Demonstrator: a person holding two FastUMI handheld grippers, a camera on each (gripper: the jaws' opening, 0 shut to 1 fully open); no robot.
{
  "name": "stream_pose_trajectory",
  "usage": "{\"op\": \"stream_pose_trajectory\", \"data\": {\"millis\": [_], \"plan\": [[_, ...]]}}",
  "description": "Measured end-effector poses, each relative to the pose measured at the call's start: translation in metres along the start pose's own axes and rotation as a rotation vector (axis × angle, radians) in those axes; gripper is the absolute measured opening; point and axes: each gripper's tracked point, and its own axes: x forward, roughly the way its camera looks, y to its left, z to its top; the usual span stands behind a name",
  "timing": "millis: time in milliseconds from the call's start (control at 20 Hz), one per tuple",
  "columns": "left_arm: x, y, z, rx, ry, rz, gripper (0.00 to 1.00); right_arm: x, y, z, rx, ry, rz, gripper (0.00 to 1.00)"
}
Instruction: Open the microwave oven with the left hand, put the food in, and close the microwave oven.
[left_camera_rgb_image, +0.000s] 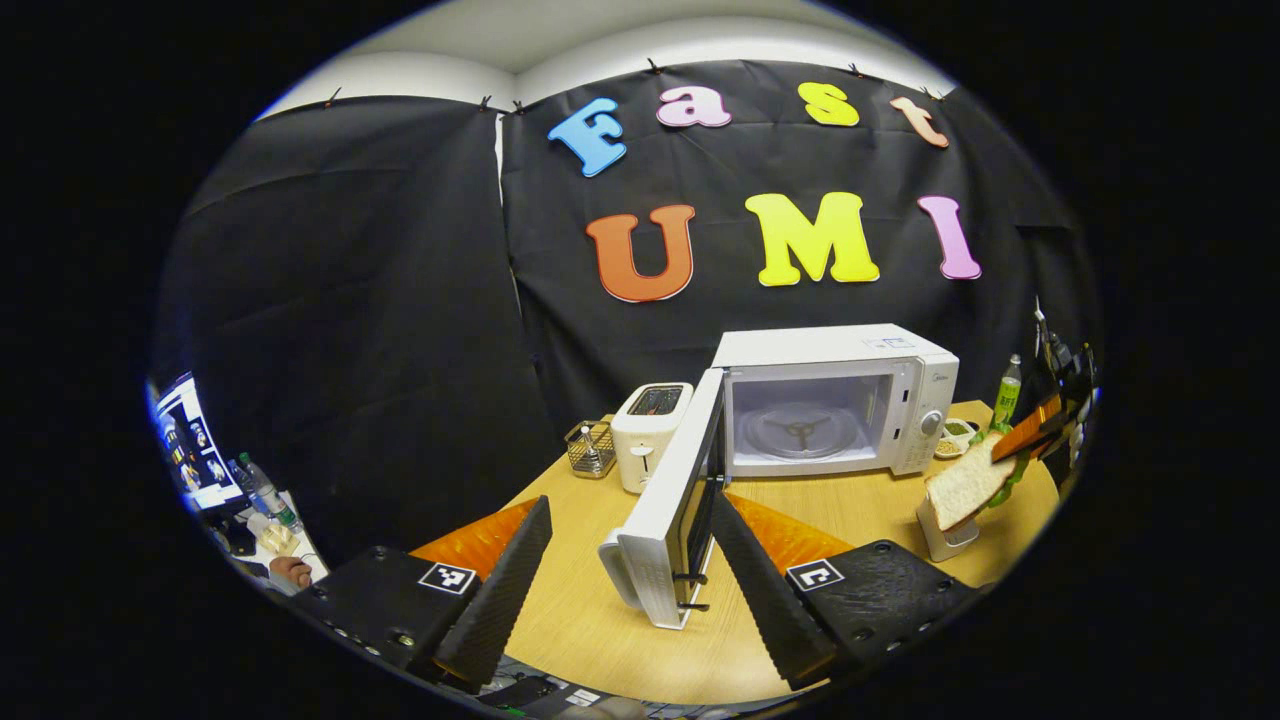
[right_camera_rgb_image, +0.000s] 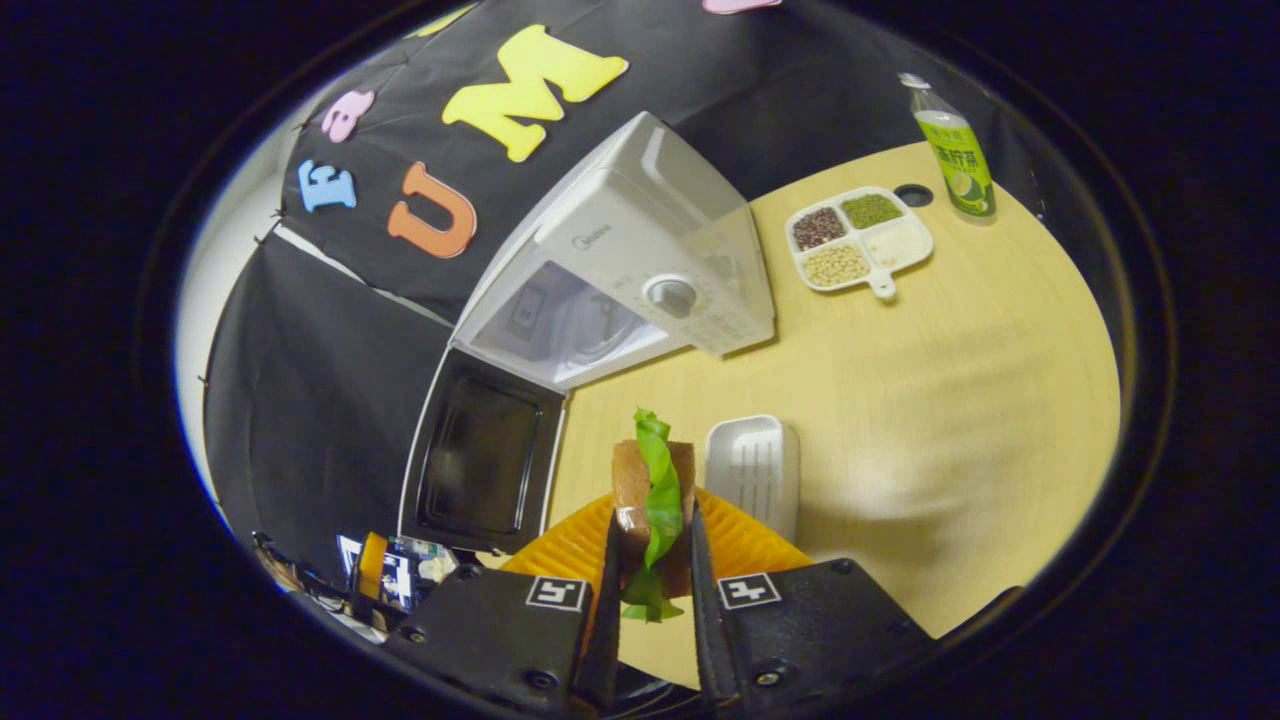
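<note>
White microwave (left_camera_rgb_image: 835, 398) door (left_camera_rgb_image: 672, 520) open | right tongs (right_camera_rgb_image: 652, 560) grip sandwich (right_camera_rgb_image: 652, 490)

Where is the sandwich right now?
The sandwich is pinched in the right gripper, held above the table beside the white tray. In the left gripper view it hangs to the right of the open microwave.

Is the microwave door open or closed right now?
Open. The door swings out to the left of the microwave, baring the empty turntable inside.
</note>
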Motion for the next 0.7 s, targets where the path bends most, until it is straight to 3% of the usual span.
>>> {"op": "stream_pose_trajectory", "data": {"millis": [50, 100, 150, 200, 250, 450, 600, 700], "plan": [[0.003, 0.006, 0.002, 0.006, -0.003, -0.017, 0.97, 0.005, 0.015, 0.000, -0.003, -0.010, 0.013, 0.26], [0.007, 0.012, 0.004, 0.009, -0.009, -0.034, 0.97, 0.011, 0.032, 0.002, 0.006, -0.035, 0.028, 0.25], [0.009, 0.017, 0.007, 0.012, -0.013, -0.051, 0.97, 0.017, 0.048, 0.004, 0.015, -0.053, 0.047, 0.33], [0.011, 0.023, 0.009, 0.014, -0.019, -0.063, 0.97, 0.024, 0.064, 0.005, 0.013, -0.075, 0.064, 0.25], [0.014, 0.030, 0.011, 0.019, -0.023, -0.072, 0.97, 0.031, 0.076, 0.010, 0.019, -0.109, 0.069, 0.33], [0.024, 0.050, 0.016, 0.031, -0.024, -0.101, 0.97, 0.065, 0.115, 0.039, 0.103, -0.272, 0.102, 0.33], [0.030, 0.060, 0.021, 0.060, -0.021, -0.122, 0.96, 0.096, 0.127, 0.061, 0.210, -0.344, 0.149, 0.33], [0.034, 0.064, 0.027, 0.072, -0.026, -0.127, 0.97, 0.116, 0.124, 0.074, 0.272, -0.403, 0.139, 0.33]]}}
